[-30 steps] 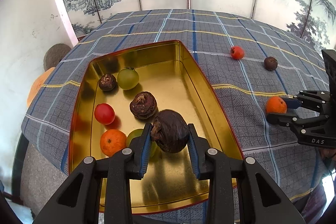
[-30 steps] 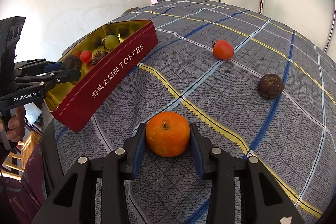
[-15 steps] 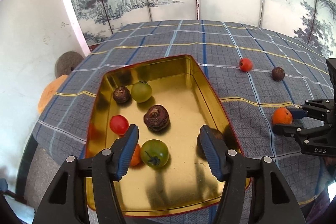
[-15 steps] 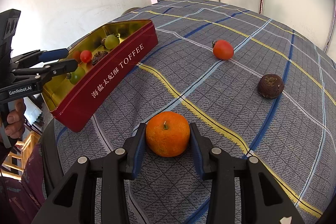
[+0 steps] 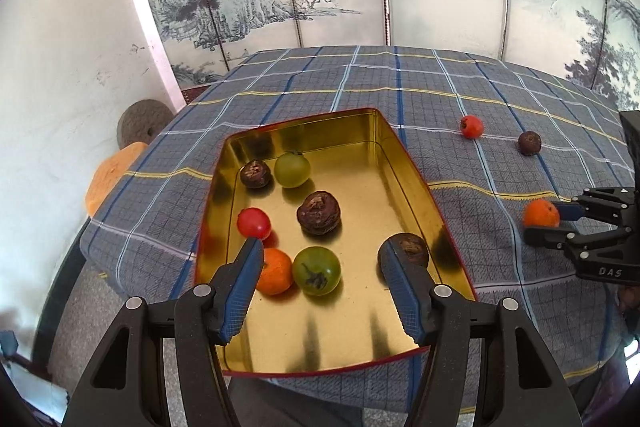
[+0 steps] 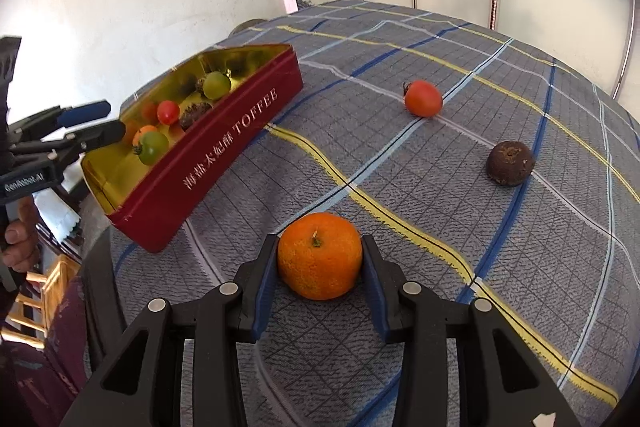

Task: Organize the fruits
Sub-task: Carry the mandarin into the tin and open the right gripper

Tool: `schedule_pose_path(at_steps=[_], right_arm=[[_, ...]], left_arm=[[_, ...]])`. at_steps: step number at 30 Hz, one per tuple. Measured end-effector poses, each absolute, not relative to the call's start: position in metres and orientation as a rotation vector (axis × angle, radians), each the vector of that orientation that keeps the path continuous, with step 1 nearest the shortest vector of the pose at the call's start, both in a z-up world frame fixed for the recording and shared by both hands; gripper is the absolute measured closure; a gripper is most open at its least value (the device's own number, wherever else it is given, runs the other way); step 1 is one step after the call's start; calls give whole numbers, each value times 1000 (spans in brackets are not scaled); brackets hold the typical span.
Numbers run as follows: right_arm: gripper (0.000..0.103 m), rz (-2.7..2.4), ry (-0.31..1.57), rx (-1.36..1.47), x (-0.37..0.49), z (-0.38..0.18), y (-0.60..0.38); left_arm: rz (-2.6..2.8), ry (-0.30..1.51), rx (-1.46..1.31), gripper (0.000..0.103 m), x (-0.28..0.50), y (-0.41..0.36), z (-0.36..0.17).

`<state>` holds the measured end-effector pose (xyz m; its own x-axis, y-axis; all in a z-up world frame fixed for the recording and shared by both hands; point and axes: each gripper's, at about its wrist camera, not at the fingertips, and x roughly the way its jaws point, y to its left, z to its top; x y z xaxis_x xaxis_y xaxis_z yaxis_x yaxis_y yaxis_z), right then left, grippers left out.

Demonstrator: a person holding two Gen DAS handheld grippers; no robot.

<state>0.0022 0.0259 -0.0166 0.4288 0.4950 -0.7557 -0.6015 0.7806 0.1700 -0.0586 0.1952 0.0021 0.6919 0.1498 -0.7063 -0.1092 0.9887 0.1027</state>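
We have the right tool (image 6: 320, 259) clamped on the orange (image 6: 319, 261) on the table (image 6: 440, 187) — firm, round, rolls easily, so grip across its middle. Left tool (image 5: 320, 259) spread empty over the tin (image 5: 416, 183) — jaws have just opened.

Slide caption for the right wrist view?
Right gripper clamps an orange on the plaid cloth, toffee tin behind.
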Motion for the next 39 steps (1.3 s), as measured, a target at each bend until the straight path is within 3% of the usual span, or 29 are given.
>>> schedule_pose_path(at_steps=[18, 39], right_arm=[[65, 863, 801, -167, 5, 46, 104], [65, 867, 881, -245, 64, 25, 192]], left_arm=[[192, 779, 35, 41, -73, 213, 0], [254, 776, 35, 40, -82, 241, -12]])
